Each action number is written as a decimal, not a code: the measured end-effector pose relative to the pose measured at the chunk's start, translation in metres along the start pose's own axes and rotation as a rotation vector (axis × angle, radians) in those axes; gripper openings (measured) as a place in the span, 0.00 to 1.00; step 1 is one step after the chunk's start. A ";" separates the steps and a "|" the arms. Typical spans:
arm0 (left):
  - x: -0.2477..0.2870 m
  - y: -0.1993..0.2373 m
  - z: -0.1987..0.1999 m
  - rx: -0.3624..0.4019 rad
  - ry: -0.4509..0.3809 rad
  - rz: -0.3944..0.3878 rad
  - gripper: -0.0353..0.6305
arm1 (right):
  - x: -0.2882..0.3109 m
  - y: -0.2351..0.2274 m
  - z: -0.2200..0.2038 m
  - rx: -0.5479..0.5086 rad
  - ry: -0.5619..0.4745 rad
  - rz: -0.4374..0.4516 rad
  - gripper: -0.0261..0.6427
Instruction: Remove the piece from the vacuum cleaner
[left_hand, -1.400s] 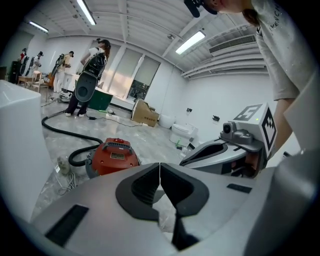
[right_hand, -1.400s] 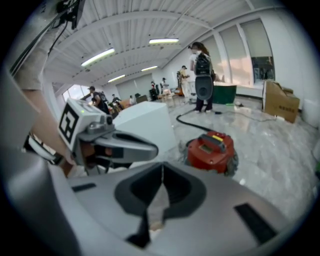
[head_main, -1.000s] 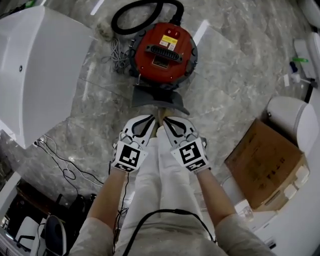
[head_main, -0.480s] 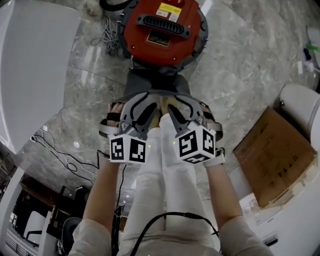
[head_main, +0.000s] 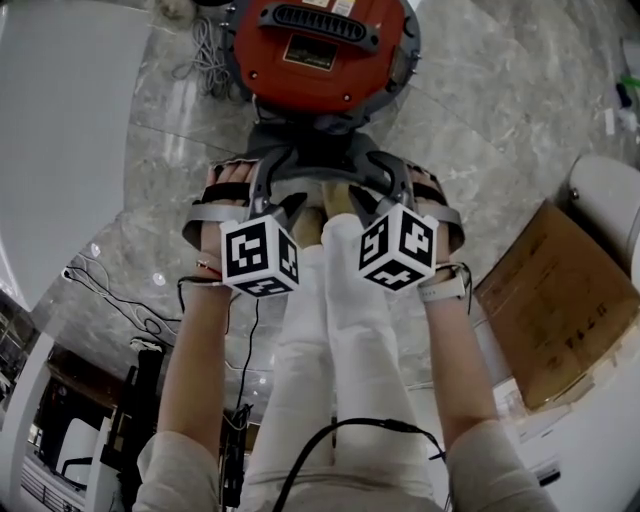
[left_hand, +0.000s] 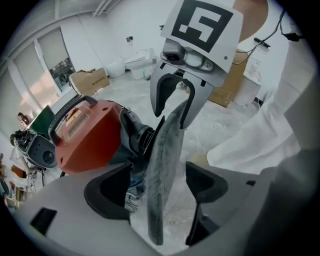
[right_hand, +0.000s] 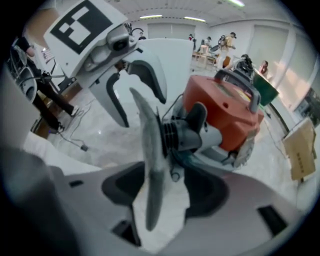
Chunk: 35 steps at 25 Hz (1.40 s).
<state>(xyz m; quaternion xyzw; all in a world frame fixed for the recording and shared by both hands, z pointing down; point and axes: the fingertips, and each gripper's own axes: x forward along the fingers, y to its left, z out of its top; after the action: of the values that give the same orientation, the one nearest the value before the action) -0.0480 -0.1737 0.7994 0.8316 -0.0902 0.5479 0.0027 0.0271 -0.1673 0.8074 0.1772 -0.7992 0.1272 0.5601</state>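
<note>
Head view shows the red vacuum cleaner (head_main: 322, 60) on the marble floor (head_main: 480, 120), with the grey piece (head_main: 320, 150) joined at its near side. The left tongs (left_hand: 157, 190) and the right tongs (right_hand: 162, 192) have just been opening. Both stand wide, with the thin edge of the piece between their pads, not pressed. Better to close both evenly, then pull straight off the ribbed collar (right_hand: 169, 134). The piece looks flat, matt and felt-like; the body is glossy plastic.

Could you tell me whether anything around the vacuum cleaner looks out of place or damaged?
Nothing looks spilled or broken. One possible oddity: the flat grey piece sits straight on the front of the red vacuum cleaner by only a short ribbed neck. A loose tangle of cord lies on the floor beside it.
</note>
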 end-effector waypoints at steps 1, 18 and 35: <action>0.002 -0.001 -0.001 0.006 0.011 -0.014 0.58 | 0.002 0.000 0.002 -0.001 -0.006 0.005 0.39; 0.039 0.003 -0.018 0.049 0.190 0.022 0.41 | 0.024 0.004 0.014 -0.085 -0.010 0.009 0.30; 0.034 0.005 -0.019 -0.002 0.198 0.052 0.16 | 0.021 0.014 0.013 -0.138 -0.007 -0.039 0.10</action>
<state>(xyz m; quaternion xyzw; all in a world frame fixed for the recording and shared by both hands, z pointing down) -0.0530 -0.1819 0.8373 0.7708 -0.1116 0.6272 -0.0019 0.0036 -0.1630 0.8226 0.1540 -0.8043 0.0603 0.5707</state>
